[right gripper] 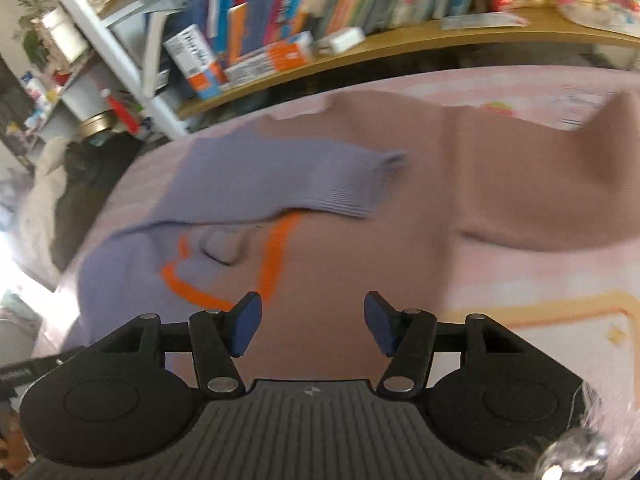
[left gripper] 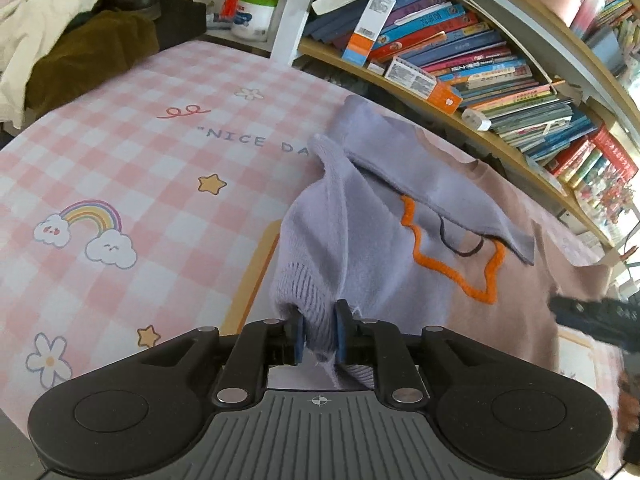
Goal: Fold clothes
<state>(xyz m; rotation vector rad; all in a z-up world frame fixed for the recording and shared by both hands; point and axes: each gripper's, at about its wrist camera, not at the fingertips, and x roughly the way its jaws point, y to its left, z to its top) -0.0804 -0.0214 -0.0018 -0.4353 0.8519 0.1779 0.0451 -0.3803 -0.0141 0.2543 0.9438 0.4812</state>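
Left wrist view: sweater (left gripper: 400,272), lilac and dusty-brown knit with an orange outline stitched on the front, lies on the pink checked sheet (left gripper: 140,128) of the bed. Left hand-held gripper (left gripper: 319,334) is clenched on the lilac ribbed cuff (left gripper: 300,296), pads pinching the knit, and the sleeve (left gripper: 320,216) is lifted off the sheet and bunched toward the body. One lilac flap is already laid across the chest, partly covering the orange outline. Right wrist view: right hand-held gripper (right gripper: 313,326) is released, jaws spread wide with nothing between them, hovering above the sweater's brown part; frame is motion-blurred, so exact height over the fabric is unclear. Brown sleeve (right gripper: 540,208) looks laid out to the side, not yet folded. Judgement: sleeve-fold step is in hand, early-to-mid task. Next move calls for carrying the gripped cuff across the body and laying it flat without dragging the torso, then letting go; free gripper could pin the body or go for the brown sleeve. Risk: knit is soft, likely to bunch or slide. Bookshelf (left gripper: 500,80) sits right behind the bed, clothes pile (left gripper: 80,40) at the far corner.
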